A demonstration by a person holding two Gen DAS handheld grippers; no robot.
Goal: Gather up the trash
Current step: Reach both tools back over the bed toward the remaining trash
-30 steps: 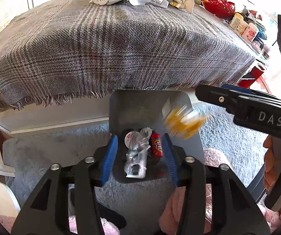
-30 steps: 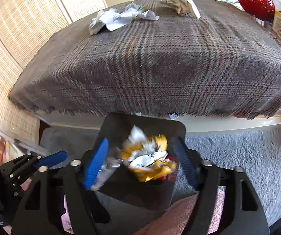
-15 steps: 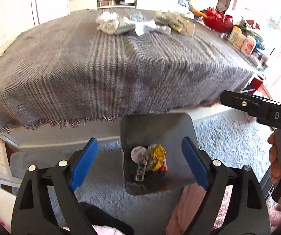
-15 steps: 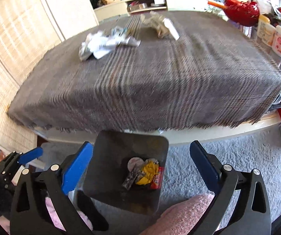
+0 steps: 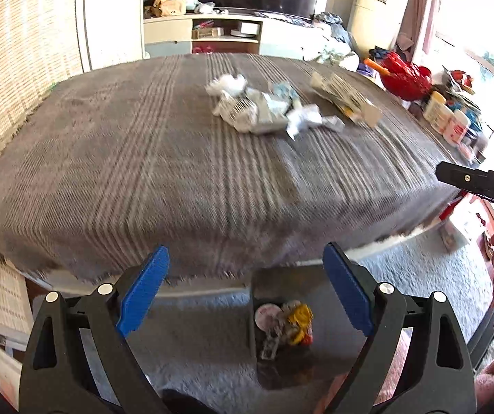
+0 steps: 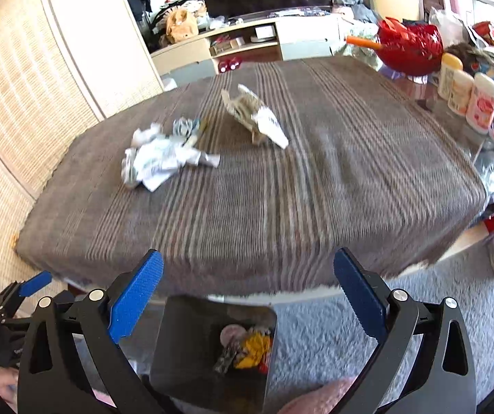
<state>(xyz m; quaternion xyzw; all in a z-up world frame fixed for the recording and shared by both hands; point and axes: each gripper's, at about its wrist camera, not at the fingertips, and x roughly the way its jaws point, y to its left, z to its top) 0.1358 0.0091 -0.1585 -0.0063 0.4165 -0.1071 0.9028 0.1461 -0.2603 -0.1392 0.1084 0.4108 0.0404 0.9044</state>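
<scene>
A dark square bin [image 5: 274,283] [image 6: 191,338] stands on the carpet below the table edge, with a yellow wrapper [image 5: 300,317] [image 6: 255,346] and other trash inside. My left gripper [image 5: 247,293] and right gripper [image 6: 248,296] are both open and empty, raised above the bin and facing the table. On the grey plaid cloth [image 5: 143,158] [image 6: 350,172] lies a heap of crumpled white paper [image 5: 253,110] [image 6: 159,158]. A torn brown package [image 5: 346,100] [image 6: 255,115] lies to its right.
A red colander [image 5: 405,76] [image 6: 409,46] and several bottles [image 5: 448,117] [image 6: 467,93] stand at the table's right end. A TV cabinet [image 5: 226,34] is behind. Grey carpet [image 6: 402,310] surrounds the bin. The right gripper's body [image 5: 481,186] shows in the left wrist view.
The yellow wrapper fell from my right gripper into the bin. My left gripper opened wide. Both grippers rose and tilted up toward the table top.
</scene>
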